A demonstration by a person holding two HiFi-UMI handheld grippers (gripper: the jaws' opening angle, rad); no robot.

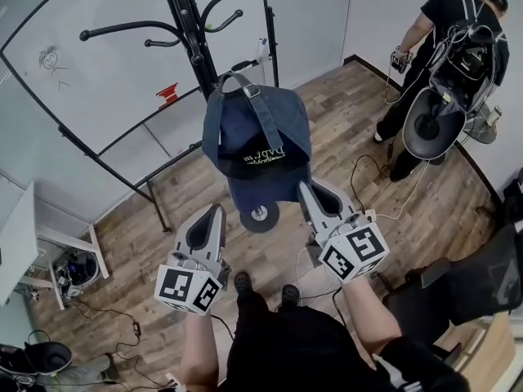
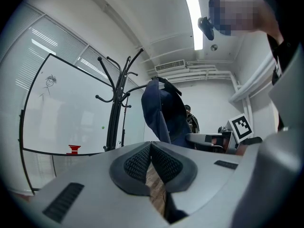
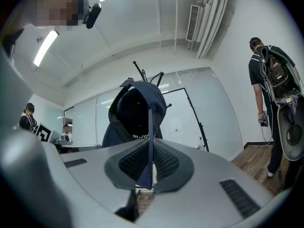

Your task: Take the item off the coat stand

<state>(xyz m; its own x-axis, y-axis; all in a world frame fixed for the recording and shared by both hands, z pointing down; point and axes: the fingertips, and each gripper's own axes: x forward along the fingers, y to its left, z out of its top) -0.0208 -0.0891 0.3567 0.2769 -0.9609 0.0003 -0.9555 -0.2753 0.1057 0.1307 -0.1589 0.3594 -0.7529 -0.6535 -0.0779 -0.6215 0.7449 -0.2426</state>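
Note:
A navy cap (image 1: 255, 141) with pale print hangs by its brim from my right gripper (image 1: 304, 188), which is shut on the brim's edge. In the right gripper view the thin brim (image 3: 148, 127) stands upright between the pads, with the cap's crown (image 3: 137, 110) above them. The black coat stand (image 1: 189, 35) rises behind the cap at the top of the head view. In the left gripper view the cap (image 2: 164, 112) hangs to the right of the stand (image 2: 115, 113) and apart from it. My left gripper (image 1: 216, 212) is below and left of the cap, shut with nothing in it (image 2: 151, 147).
A whiteboard on a black frame (image 1: 90, 80) stands behind the stand. A person with a backpack (image 1: 458, 43) stands at the far right. A black office chair (image 1: 478, 288) is at the right, a small bin (image 1: 78, 268) and cables lie on the wooden floor at the left.

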